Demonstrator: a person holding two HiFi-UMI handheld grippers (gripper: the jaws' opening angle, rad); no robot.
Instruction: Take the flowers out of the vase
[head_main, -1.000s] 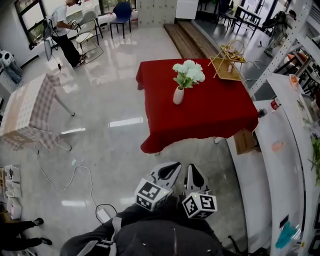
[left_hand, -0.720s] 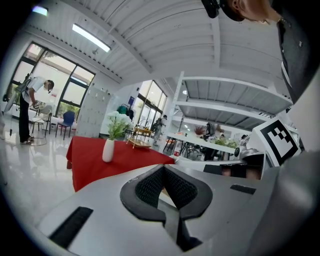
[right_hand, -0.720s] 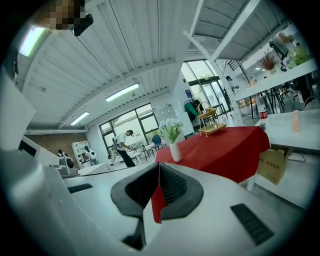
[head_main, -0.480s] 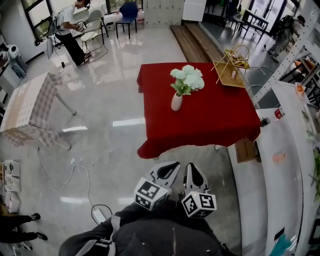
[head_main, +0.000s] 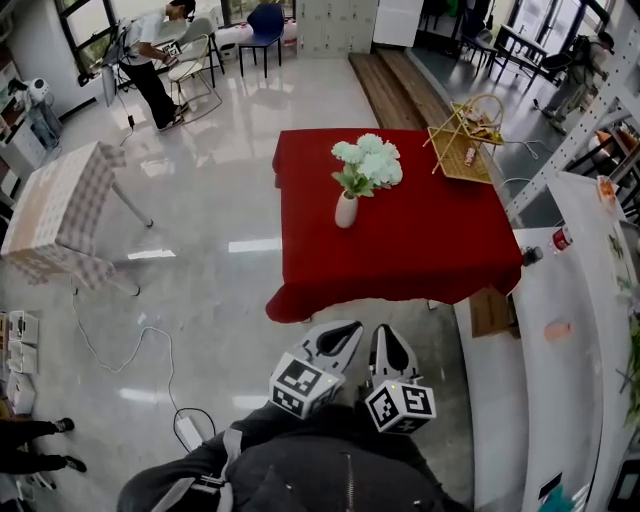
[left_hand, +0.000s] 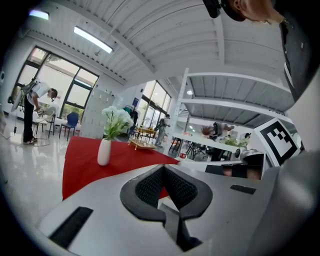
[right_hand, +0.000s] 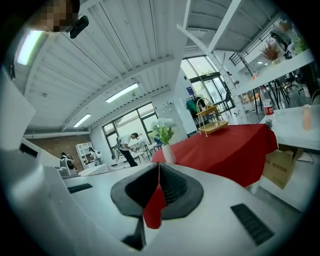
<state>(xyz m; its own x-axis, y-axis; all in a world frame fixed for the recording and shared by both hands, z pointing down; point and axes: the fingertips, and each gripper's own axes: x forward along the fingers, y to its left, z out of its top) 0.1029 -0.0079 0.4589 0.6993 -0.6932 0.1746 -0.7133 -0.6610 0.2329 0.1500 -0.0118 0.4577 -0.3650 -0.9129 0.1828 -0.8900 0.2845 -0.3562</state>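
Observation:
A white vase (head_main: 345, 210) with pale green-white flowers (head_main: 366, 162) stands near the left side of a red-clothed table (head_main: 420, 250), well ahead of me. Both grippers hang low in the head view, close to my body and short of the table: left gripper (head_main: 336, 341), right gripper (head_main: 391, 350). Each one is shut with nothing between its jaws. Beyond the closed left gripper (left_hand: 164, 169) I see the vase (left_hand: 104, 151) and flowers (left_hand: 116, 120) at upper left. From the right gripper (right_hand: 159, 165), vase (right_hand: 167, 154) and flowers (right_hand: 164, 128) sit just above the tips.
A wicker basket rack (head_main: 465, 132) stands on the table's far right corner. A white counter (head_main: 560, 330) and metal shelving run along the right, with a cardboard box (head_main: 490, 285) beside the table. A checked-cloth table (head_main: 55, 215) is at left, a cable (head_main: 120, 365) on the floor, a person (head_main: 150, 60) far back.
The red table with the vase has drawn closer in the head view and shifted slightly left. Both grippers keep the same place in the picture, still shut.

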